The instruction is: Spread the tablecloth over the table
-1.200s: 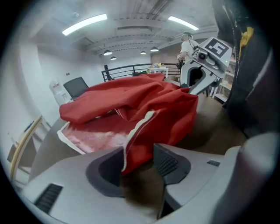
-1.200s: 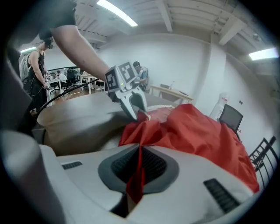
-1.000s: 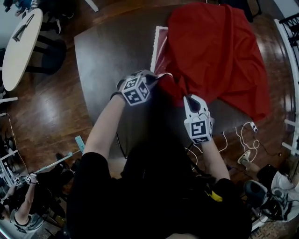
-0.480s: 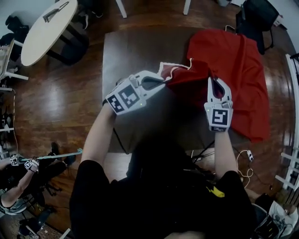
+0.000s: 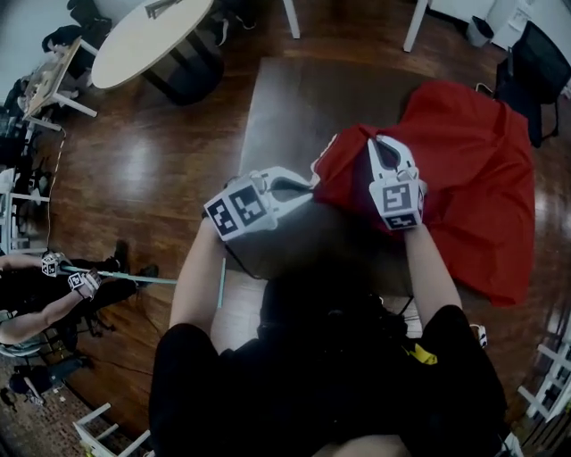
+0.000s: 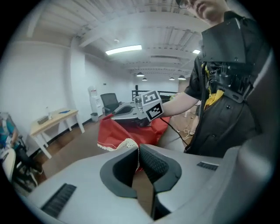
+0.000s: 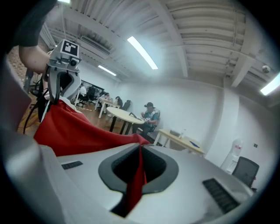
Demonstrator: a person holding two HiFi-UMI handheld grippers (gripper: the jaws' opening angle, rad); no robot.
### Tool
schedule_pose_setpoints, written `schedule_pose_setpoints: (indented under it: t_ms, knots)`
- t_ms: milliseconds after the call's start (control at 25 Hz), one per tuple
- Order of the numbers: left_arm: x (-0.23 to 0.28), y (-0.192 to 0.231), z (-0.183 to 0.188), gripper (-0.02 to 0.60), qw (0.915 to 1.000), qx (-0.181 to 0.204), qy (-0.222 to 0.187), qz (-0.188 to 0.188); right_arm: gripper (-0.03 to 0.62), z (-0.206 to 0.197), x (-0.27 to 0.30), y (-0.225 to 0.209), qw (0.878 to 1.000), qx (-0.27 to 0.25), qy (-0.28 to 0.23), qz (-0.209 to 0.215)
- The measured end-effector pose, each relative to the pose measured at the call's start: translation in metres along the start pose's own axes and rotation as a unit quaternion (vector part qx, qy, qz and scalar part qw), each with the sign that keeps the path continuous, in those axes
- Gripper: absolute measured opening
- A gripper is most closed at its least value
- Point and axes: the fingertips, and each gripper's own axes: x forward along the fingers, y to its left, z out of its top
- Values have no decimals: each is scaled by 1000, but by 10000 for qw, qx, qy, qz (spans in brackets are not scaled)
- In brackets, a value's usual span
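Observation:
A red tablecloth [image 5: 482, 187] with a white fringed hem lies bunched over the right part of a dark brown table [image 5: 294, 98]. My left gripper [image 5: 312, 181] is shut on its near edge, lifted above the table; the fringed hem [image 6: 127, 143] shows just past the jaws in the left gripper view. Just right of it, my right gripper [image 5: 385, 143] is shut on the same edge, and a strip of the red cloth [image 7: 138, 179] runs between its jaws. The cloth [image 7: 78, 127] stretches between the two grippers. The right gripper [image 6: 127, 114] also shows in the left gripper view.
A white oval table [image 5: 147, 40] stands on the wooden floor at the upper left. A dark office chair [image 5: 544, 67] is at the upper right, white table legs [image 5: 415, 22] behind the table. Another person [image 5: 36, 294] is at the left edge. Cables [image 5: 393, 312] hang by the table's near side.
Both grippers have risen with the cloth's edge and drawn closer together. The cloth's near edge has lifted off the table. The head view has shifted, so the table sits further right.

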Motion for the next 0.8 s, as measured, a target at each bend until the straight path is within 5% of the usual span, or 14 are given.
schedule_pose_setpoints:
  t_ms: [240, 440, 600, 720, 800]
  knots:
    - [31, -14, -96, 8, 9824, -1353, 46, 1288, 24, -82, 69, 82, 9879, -471, 1014, 1074]
    - [30, -27, -149, 8, 9596, -2287, -68, 1641, 67, -120, 92, 142, 9673, -844, 1851, 1516]
    - [13, -22, -154, 8, 9663, -2100, -88, 1484, 167, -95, 87, 139, 9739, -899, 1683, 1232]
    - [15, -7, -156, 9, 9759, -1602, 111, 1478, 186, -84, 71, 114, 9830, -633, 1491, 861]
    - [21, 7, -151, 14, 9766, -1591, 101, 1443, 209, -75, 50, 91, 9890, -350, 1306, 595]
